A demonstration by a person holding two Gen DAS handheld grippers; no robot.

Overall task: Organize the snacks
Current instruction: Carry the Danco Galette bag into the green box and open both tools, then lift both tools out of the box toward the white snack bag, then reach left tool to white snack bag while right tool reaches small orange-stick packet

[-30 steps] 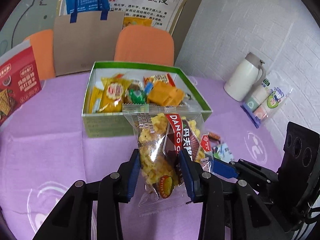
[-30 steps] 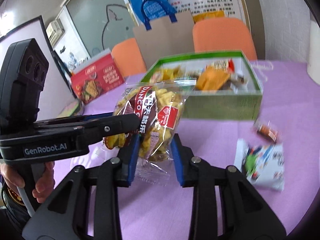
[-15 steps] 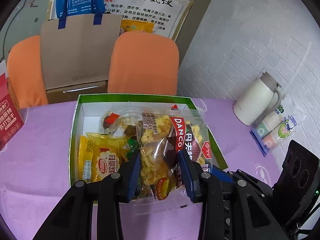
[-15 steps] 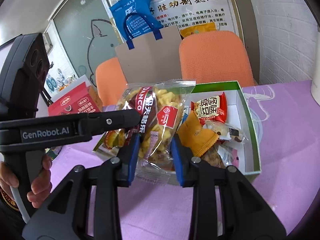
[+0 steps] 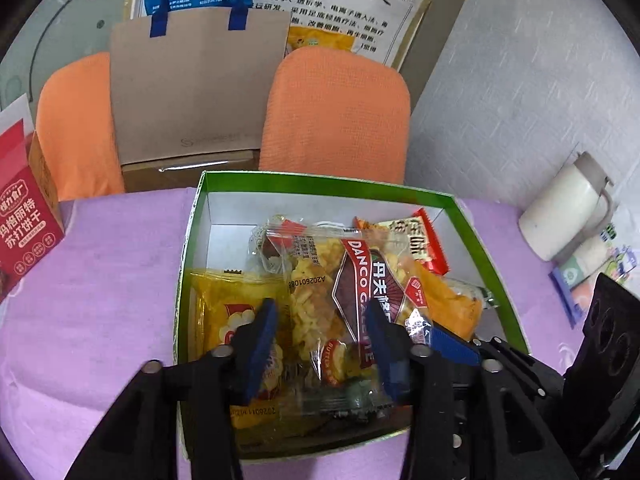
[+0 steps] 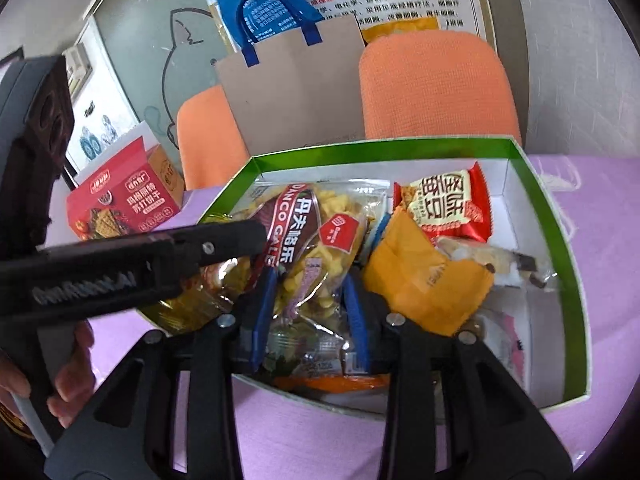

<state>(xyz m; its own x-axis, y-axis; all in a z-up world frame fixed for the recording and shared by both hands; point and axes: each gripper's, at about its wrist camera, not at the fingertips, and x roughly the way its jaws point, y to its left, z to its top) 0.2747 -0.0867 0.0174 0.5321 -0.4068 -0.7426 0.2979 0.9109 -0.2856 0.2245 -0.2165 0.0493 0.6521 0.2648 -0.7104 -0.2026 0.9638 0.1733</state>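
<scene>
Sitting at the far left on the purple tablecloth (image 5: 100, 280) is a red cardboard biscuit carton (image 5: 24, 236), well apart from the green-rimmed white cardboard box (image 5: 320, 184), with bare cloth lying open between them. Inside the box a yellow plastic snack packet (image 5: 224, 300) is lying along the left wall. The left gripper (image 5: 320, 316) is reaching over the near rim, its jaws opening, blue pads standing clear on both sides of the clear crinkly bag of yellow crackers with a dark red label (image 5: 320, 292), which is lying in the box's middle. The right gripper (image 6: 308, 284) is also opening around that bag; its pads seem just off the film, though blur is making that uncertain. An orange packet (image 6: 420, 276) and a red packet (image 6: 444, 204) are crowding the right side, leaving white floor open only in the far corners. A white thermos jug (image 5: 560, 216) is standing near the right table edge.
</scene>
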